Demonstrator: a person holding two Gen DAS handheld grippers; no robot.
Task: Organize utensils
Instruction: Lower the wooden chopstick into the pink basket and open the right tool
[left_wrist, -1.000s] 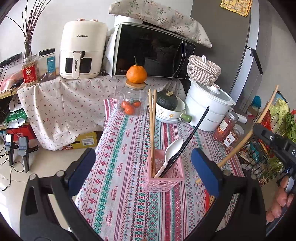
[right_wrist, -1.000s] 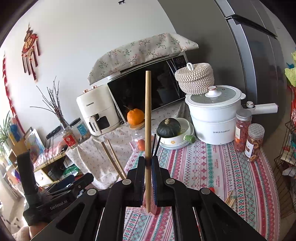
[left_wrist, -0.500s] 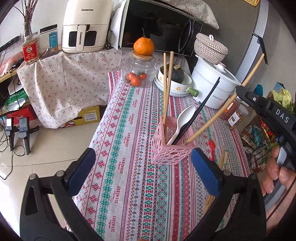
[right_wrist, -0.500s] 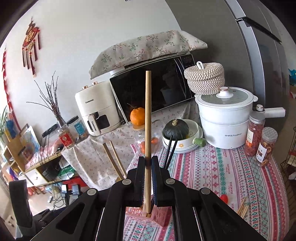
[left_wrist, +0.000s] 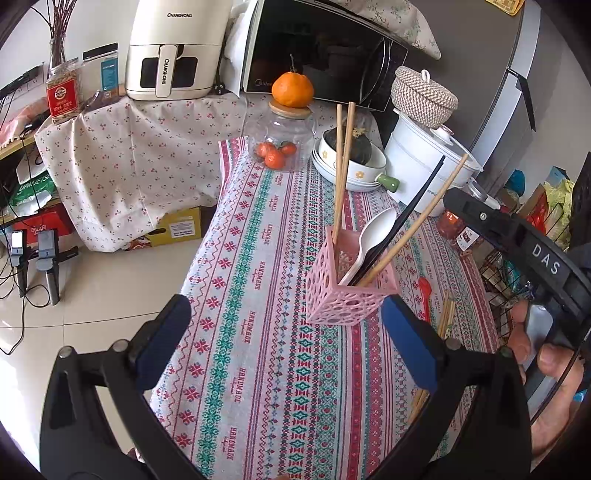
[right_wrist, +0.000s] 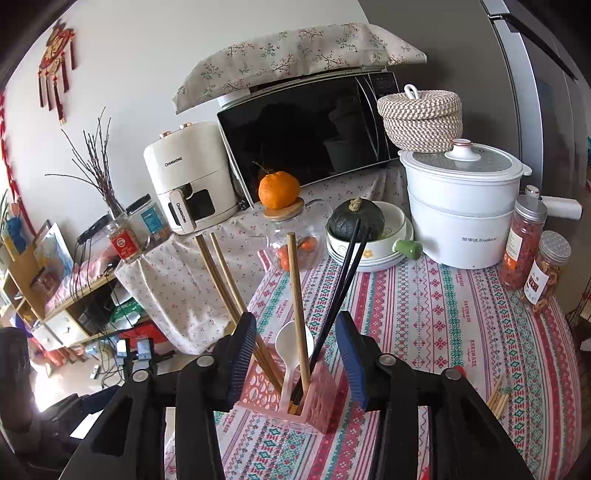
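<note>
Right gripper (right_wrist: 295, 354) opening around a chopstick (right_wrist: 297, 306) in the pink holder (right_wrist: 321, 391).
Only the left view shows the left gripper (left_wrist: 284, 343), wide apart and empty, and a red spoon (left_wrist: 424, 295) at right.

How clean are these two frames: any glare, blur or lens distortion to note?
Left wrist view: sharp, even daylight, strong fisheye bending of the fridge edge, black corners, bright glare on the floor. Right wrist view: equally sharp, the microwave door mirrors the room, the near jaws slightly soft.
</note>
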